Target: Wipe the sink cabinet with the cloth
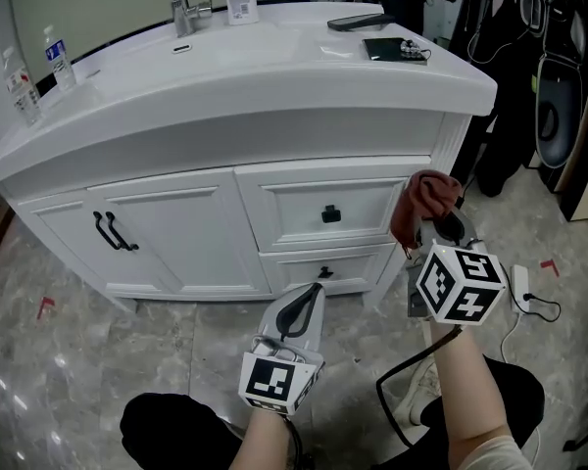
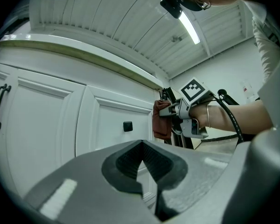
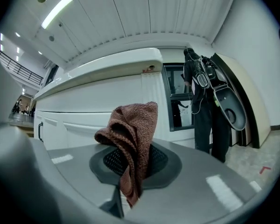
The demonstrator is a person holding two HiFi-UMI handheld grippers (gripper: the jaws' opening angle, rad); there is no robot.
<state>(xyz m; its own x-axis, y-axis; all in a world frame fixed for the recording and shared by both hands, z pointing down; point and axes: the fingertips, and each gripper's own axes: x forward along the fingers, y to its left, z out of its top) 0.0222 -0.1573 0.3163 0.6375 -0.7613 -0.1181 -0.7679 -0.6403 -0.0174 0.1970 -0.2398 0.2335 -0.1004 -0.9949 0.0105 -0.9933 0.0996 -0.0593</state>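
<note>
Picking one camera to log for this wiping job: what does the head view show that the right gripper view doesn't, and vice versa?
Only the head view: the countertop from above, with the faucet, two water bottles, and the left gripper. Only the right gripper view: the ceiling light, and close up how the right gripper clamps the cloth. Both: the brown cloth, the right gripper and the white sink cabinet.

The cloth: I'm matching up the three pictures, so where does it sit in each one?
Head view: cloth right of centre, before the cabinet at its right corner.
Left gripper view: just right of centre, beside the drawers.
Right gripper view: centre, pinched in the right claw.
Shared landmark: the white countertop rim.
</note>
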